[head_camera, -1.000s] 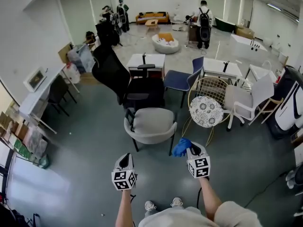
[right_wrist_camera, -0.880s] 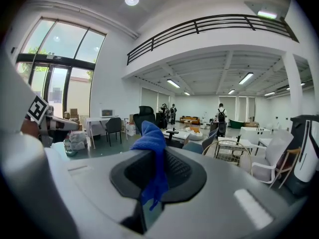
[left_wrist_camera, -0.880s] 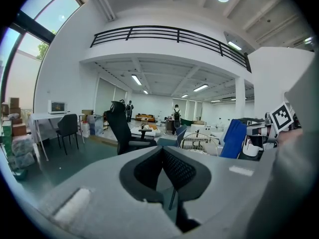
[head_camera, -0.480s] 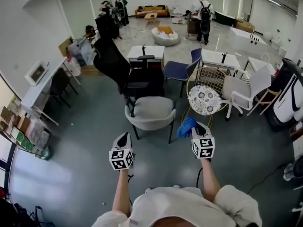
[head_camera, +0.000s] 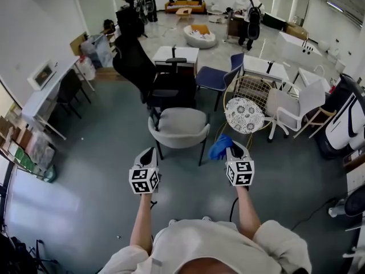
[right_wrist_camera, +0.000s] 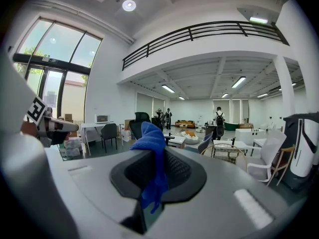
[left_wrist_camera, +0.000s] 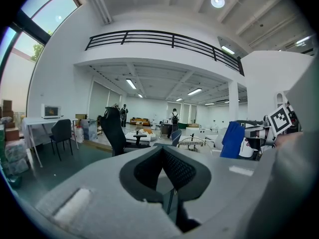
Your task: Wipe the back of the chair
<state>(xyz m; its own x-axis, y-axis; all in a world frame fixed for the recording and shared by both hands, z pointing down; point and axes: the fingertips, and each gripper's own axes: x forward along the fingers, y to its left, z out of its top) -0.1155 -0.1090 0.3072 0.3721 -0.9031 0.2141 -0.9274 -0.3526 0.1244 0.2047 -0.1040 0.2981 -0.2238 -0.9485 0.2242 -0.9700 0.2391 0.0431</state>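
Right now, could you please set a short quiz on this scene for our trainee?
1. Multiple choice: what is the right gripper shut on? A) a blue cloth B) a sponge C) nothing
2. True or false: the left gripper also grips a cloth.
3. Short answer: what colour is the seat of the chair that stands nearest ahead of both grippers?
Key: 1 A. 2 false: its jaws are together with nothing between them. 3 grey.
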